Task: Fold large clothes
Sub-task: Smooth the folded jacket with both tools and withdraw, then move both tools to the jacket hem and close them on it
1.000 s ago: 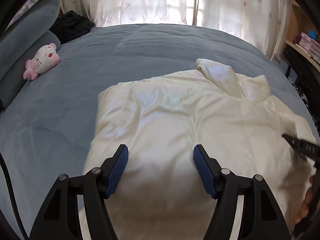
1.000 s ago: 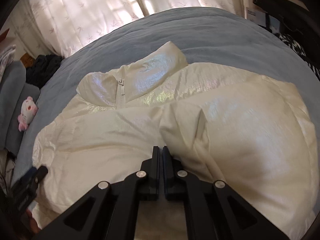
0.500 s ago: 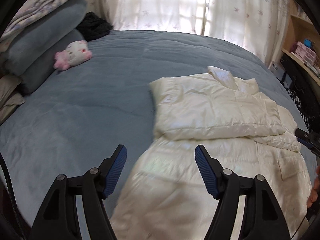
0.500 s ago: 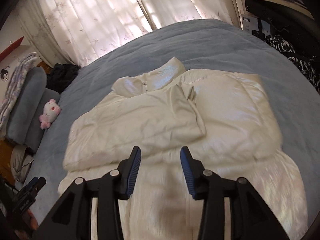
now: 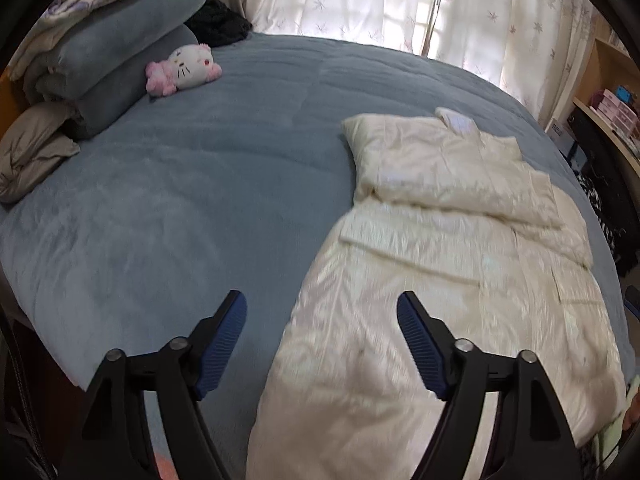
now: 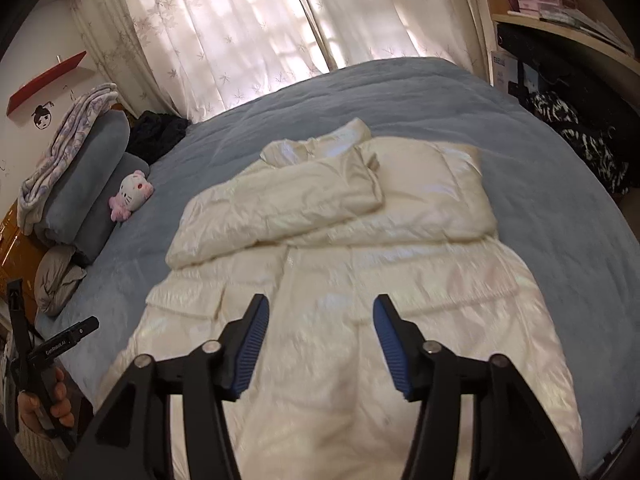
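A cream padded jacket (image 5: 452,248) (image 6: 332,248) lies flat on the blue-grey bed, both sleeves folded across its chest and the collar at the far end. My left gripper (image 5: 322,314) hovers above the jacket's near left edge, half over bare bedspread; its jaws are opening and nothing is between them. My right gripper (image 6: 320,320) hangs above the jacket's lower middle; its jaws are opening too, with no cloth in them. In the right wrist view the left gripper's body (image 6: 60,344) shows at the lower left, held by a hand (image 6: 40,408).
The blue-grey bedspread (image 5: 180,208) spreads wide to the left of the jacket. A pink-and-white plush cat (image 5: 184,69) lies by stacked grey pillows (image 5: 116,56) and a grey bundle (image 5: 28,152). Dark clothing (image 6: 158,132) sits near the curtains. Shelves (image 6: 560,4) stand at the right.
Both grippers have pulled back and risen from the jacket, so more of it and the bed shows. The right gripper, shut a second ago, has let go and stands open. The left has widened.
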Tool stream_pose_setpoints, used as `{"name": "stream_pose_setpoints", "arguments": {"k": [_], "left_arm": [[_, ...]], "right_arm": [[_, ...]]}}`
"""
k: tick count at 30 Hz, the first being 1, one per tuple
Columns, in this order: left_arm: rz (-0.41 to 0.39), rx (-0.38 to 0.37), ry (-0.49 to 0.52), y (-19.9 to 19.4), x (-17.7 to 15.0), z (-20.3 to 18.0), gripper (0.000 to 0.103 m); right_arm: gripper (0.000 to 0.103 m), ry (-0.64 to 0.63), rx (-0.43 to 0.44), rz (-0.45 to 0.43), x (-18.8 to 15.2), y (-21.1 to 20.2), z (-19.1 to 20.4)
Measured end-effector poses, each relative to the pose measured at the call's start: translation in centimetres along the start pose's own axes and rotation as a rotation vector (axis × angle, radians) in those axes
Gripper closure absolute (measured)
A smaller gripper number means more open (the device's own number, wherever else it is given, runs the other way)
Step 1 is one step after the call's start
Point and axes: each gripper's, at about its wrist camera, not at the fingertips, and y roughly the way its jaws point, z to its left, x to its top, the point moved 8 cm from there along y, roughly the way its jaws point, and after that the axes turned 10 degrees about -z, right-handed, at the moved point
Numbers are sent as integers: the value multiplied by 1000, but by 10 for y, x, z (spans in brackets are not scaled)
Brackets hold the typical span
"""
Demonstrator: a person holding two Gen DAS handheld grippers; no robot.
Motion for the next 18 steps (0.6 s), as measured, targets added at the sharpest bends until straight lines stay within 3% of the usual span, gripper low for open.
{"name": "stream_pose_setpoints", "arguments": {"k": [12,18], "left_arm": [[113,-103,-8,-1,-49,16,25],[169,-142,-43,14,-68,18,25]], "right_arm": [[48,104,-126,50,-46,-50,-93],[48,244,-184,78,-63,-71,-146]]}}
